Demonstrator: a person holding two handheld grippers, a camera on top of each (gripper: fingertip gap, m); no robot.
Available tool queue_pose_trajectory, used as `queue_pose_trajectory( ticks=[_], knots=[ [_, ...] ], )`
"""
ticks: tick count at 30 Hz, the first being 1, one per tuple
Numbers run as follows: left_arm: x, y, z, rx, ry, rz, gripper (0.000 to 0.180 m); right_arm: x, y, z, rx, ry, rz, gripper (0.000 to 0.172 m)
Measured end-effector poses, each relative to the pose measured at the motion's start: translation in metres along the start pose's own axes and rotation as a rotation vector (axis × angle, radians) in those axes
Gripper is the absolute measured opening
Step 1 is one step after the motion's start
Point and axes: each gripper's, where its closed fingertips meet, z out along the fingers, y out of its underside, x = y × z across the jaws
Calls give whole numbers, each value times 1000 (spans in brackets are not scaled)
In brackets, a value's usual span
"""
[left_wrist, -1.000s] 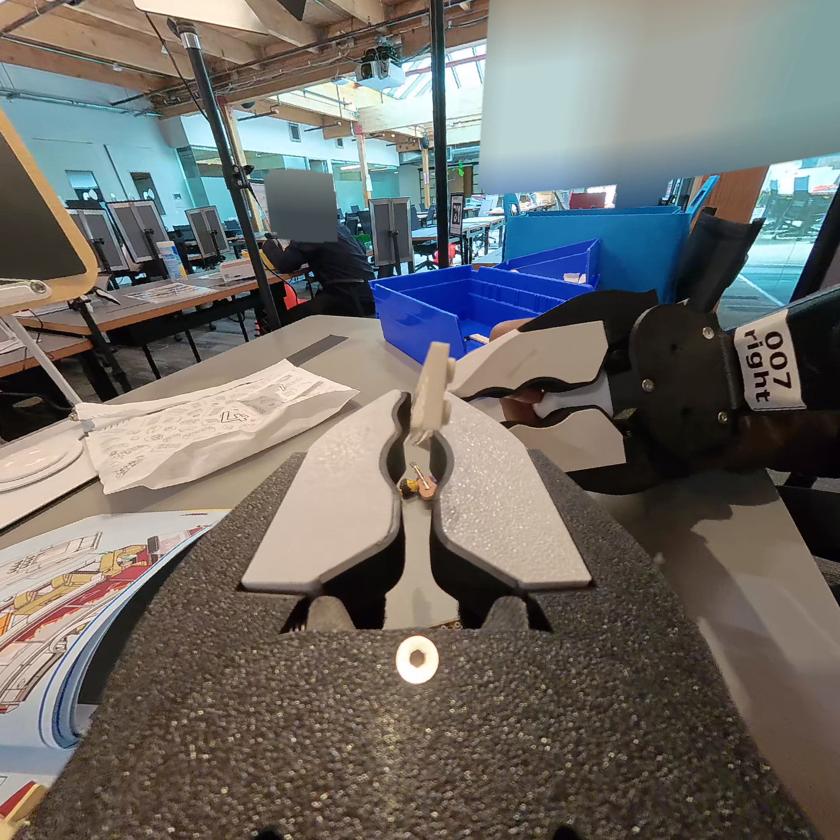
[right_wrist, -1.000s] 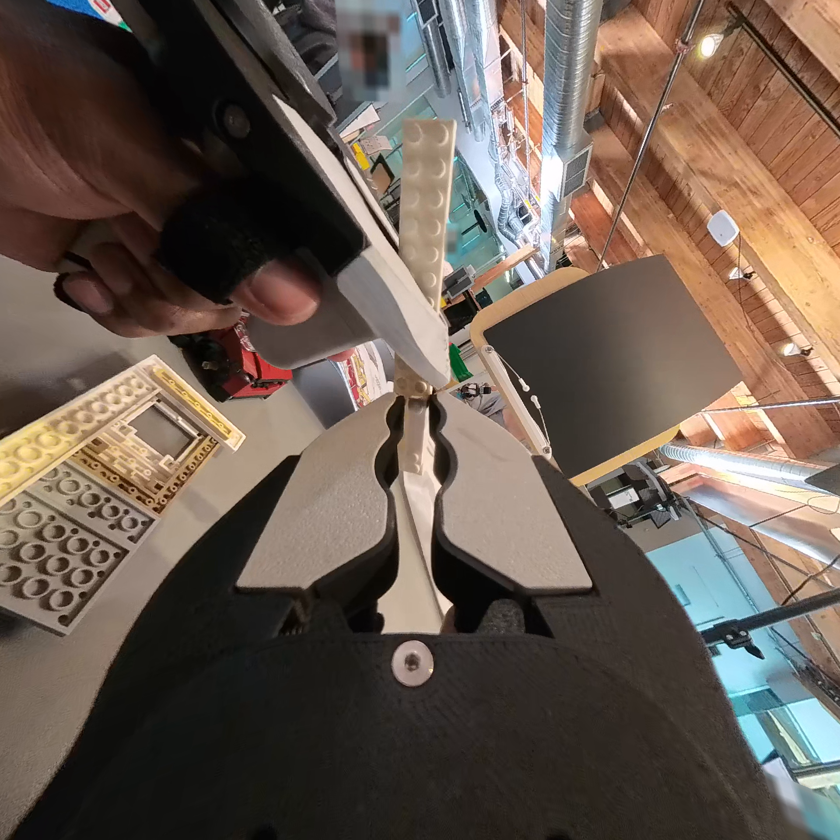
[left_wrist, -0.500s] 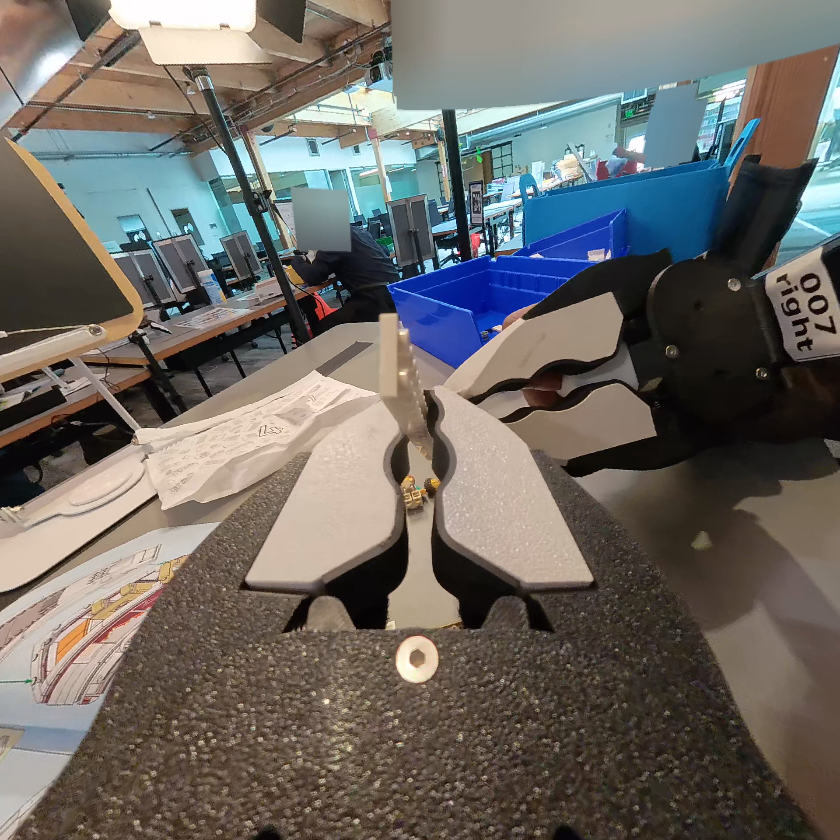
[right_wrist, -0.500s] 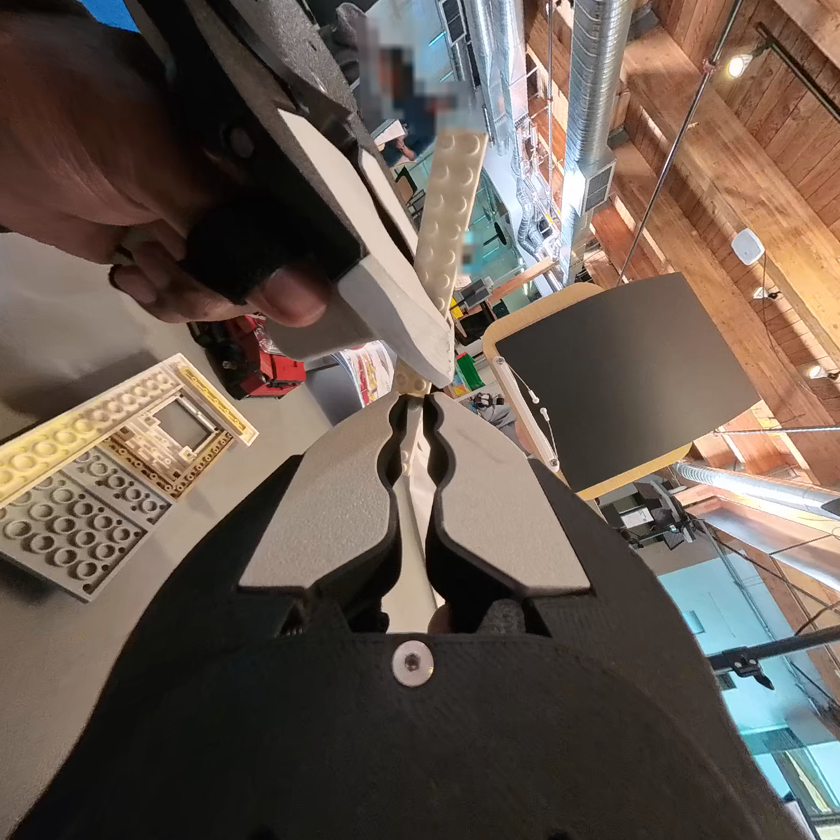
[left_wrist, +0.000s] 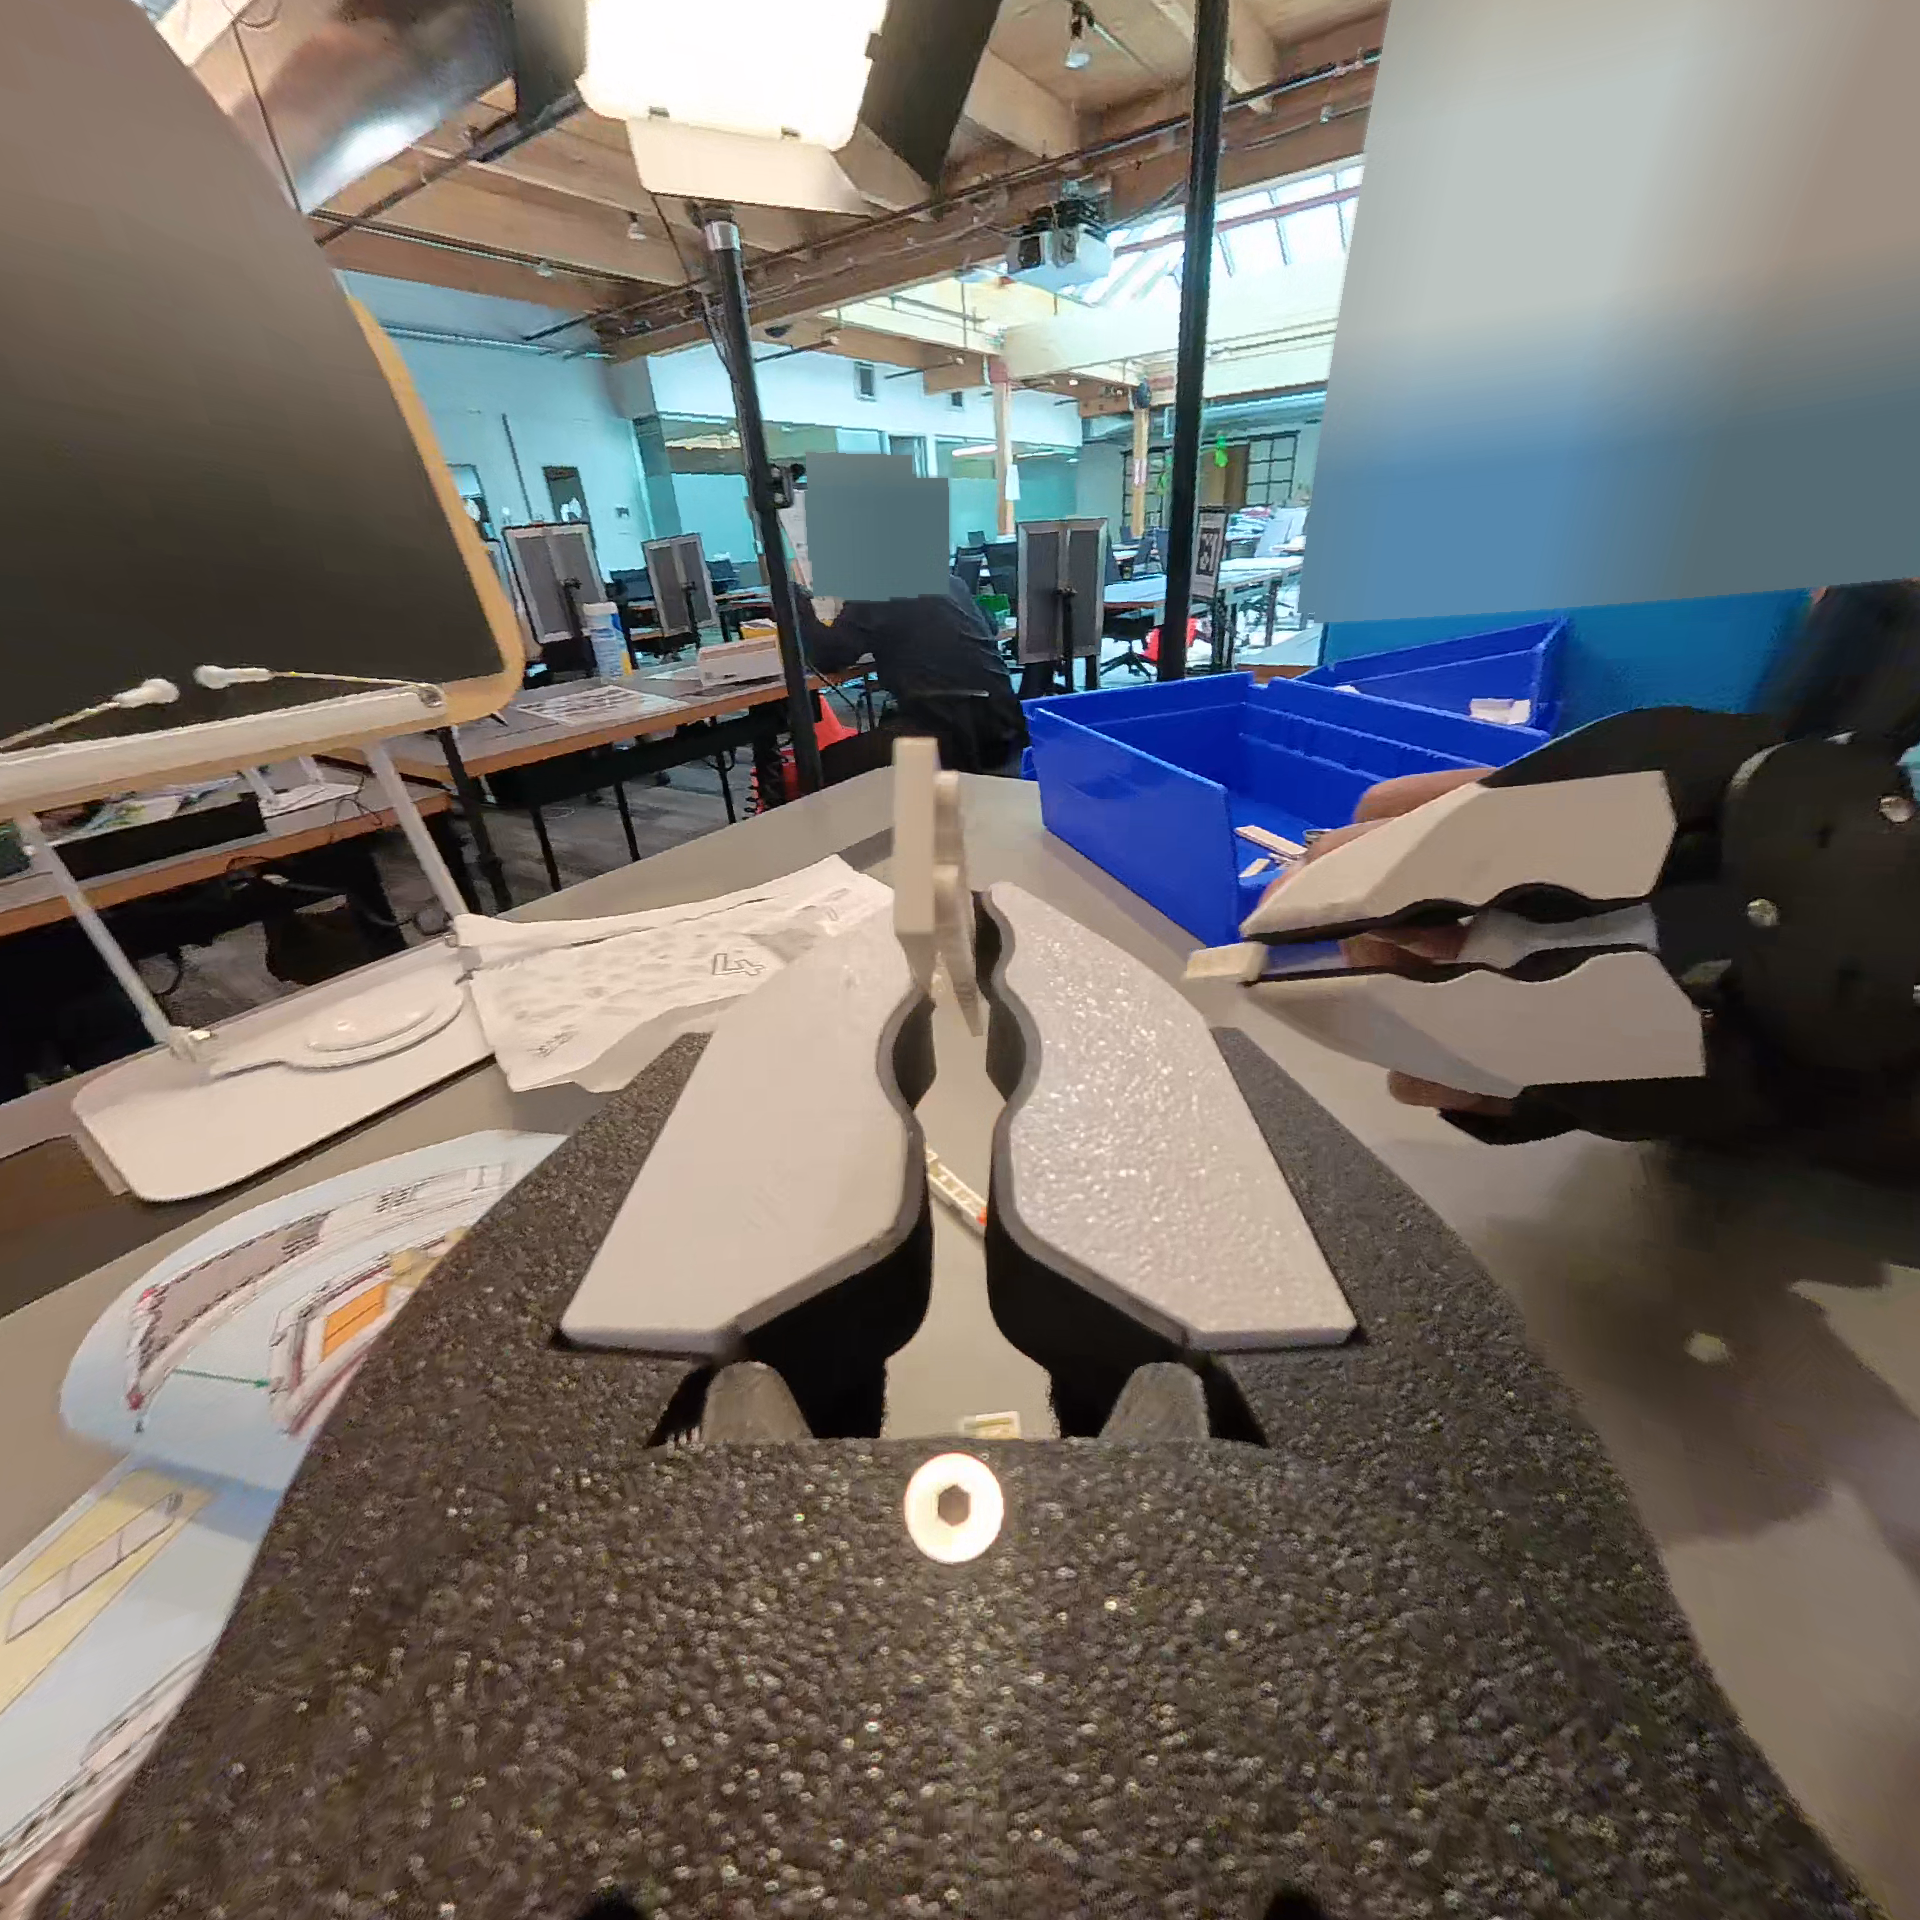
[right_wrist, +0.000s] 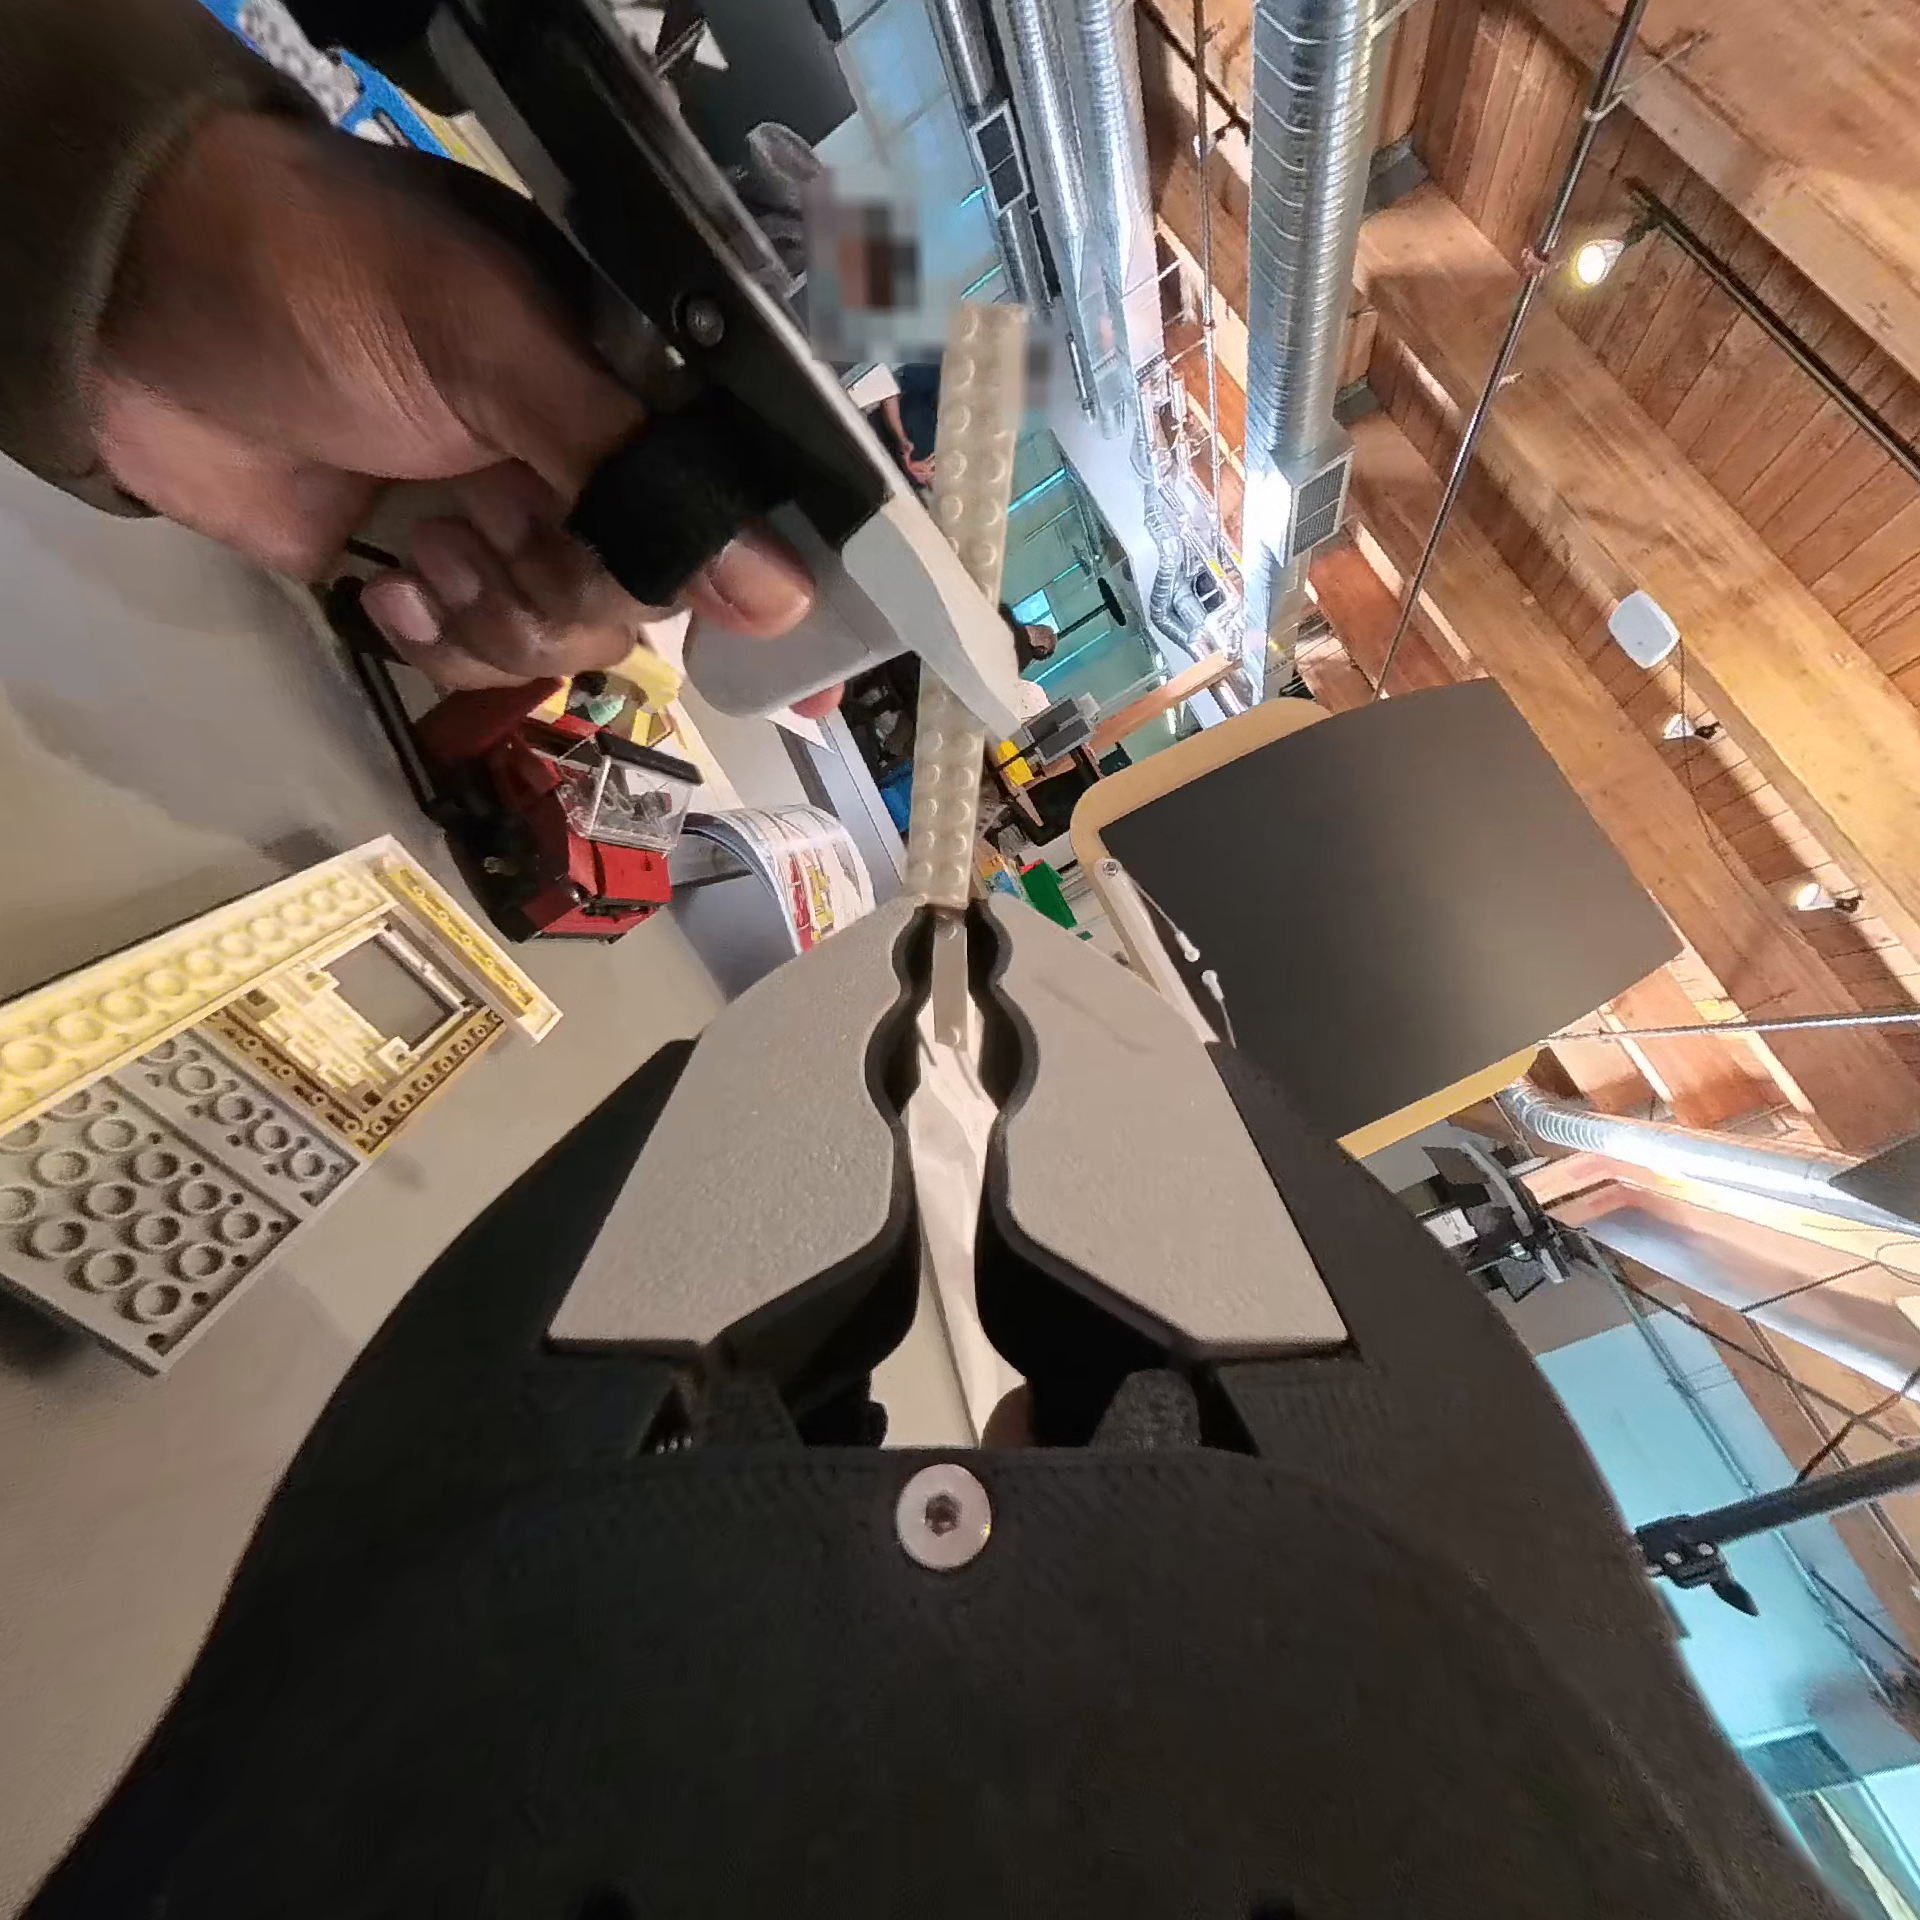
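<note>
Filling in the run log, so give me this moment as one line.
left gripper: shut on long white studded plate | right gripper: shut on small white flat piece | blue bin behind

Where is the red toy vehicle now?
In the right wrist view, the red toy vehicle stands on the grey table, left of centre, beside the tan brick plates.

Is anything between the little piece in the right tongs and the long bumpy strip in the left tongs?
Nothing visible. Only open air lies between the little piece and the long bumpy strip, above the grey table.
</note>
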Motion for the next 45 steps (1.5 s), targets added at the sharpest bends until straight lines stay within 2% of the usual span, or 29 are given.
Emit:
queue_pose_trajectory(
  ticks=[5, 8, 10, 13, 16, 18, 20, 22, 26, 29, 31, 33, 34, 35, 36, 40, 43, 45],
  knots=[
    [12, 12, 6, -45, 60, -17, 5, 8, 19, 3, -85, 33, -32, 7],
    [14, 18, 8, -73, 76, -27, 5, 46, 53, -6, -223, 184, -65, 7],
    [16, 19, 9, -76, 82, -23, 5, 85, 89, -28, -351, 327, -60, 7],
    [19, 17, 9, -72, 92, -20, 5, 145, 153, -85, -578, 556, -6, 7],
    [23, 18, 9, -71, 107, -32, 5, 162, 217, -131, -795, 620, 144, 14],
    [26, 18, 10, -72, 120, -40, 5, 157, 231, -136, -835, 599, 189, 24],
    [30, 18, 11, -72, 134, -54, 5, 150, 219, -125, -787, 567, 175, 24],
    [33, 19, 12, -72, 147, -68, 5, 132, 191, -98, -671, 481, 137, 24],
    [43, 22, 15, -78, 199, -143, 5, 50, 92, -40, -256, 141, 53, 25],
    [54, 24, 16, -80, 243, -168, 5, -4, 46, -23, -133, -29, 76, 34],
    [64, 26, 17, -85, 278, -167, 5, -21, 42, -13, -178, -59, 85, 46],
    [74, 25, 17, -80, 312, -173, 5, -27, 47, -6, -247, -50, 76, 47],
    [78, 25, 17, -76, 326, -178, 5, -27, 49, -5, -262, -41, 72, 40],
    [81, 25, 18, -77, 336, -181, 5, -27, 48, -5, -258, -35, 68, 23],
    [84, 26, 18, -76, 344, -181, 5, -24, 47, -5, -251, -22, 66, 15],
    [83, 27, 19, -75, 333, -190, 6, -14, 55, -8, -271, 13, 77, 12],
    [76, 25, 20, -59, 310, -211, 24, 27, 78, -19, -333, 176, 144, 12],
    [71, 24, 20, -60, 297, -224, 28, 75, 110, -40, -391, 367, 309, 12]
  ],
)
